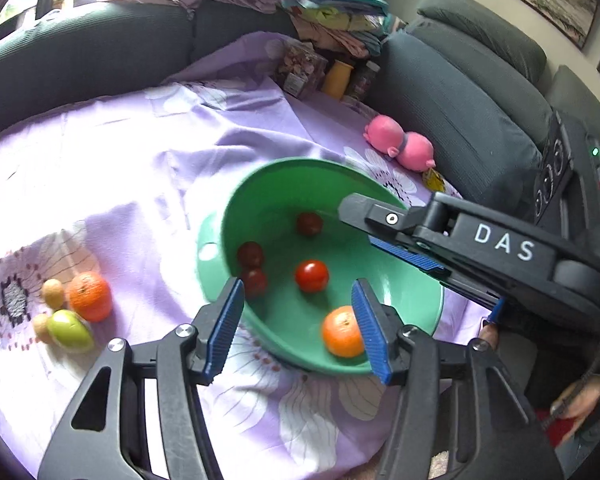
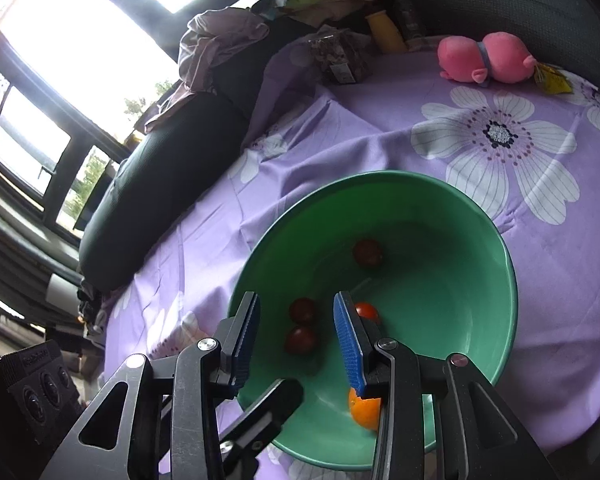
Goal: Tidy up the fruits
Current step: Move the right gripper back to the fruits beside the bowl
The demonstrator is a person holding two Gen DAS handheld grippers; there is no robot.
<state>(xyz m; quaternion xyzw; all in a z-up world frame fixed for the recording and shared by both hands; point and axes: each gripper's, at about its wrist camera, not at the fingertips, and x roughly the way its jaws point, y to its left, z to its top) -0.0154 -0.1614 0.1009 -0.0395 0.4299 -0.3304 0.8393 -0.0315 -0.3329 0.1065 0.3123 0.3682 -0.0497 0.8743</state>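
Left wrist view: bowl (image 1: 260,184) tilted on cloth (image 1: 140,152), orange (image 1: 342,332) and tomatoes (image 1: 311,276) inside; loose fruit (image 1: 89,296) far left, open cloth between. Left gripper (image 1: 298,326) wide, empty.

Right wrist view: right gripper (image 2: 296,340) half-open over bowl rim (image 2: 504,248), holding nothing.

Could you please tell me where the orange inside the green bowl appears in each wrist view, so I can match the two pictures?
Left wrist view: the orange in the bowl lies at the bowl's near rim, low and right of centre, beside the left gripper's right finger.
Right wrist view: the same orange peeks out low, partly behind the right gripper's right finger.
Shared landmark: the pink plush toy beyond the green bowl.
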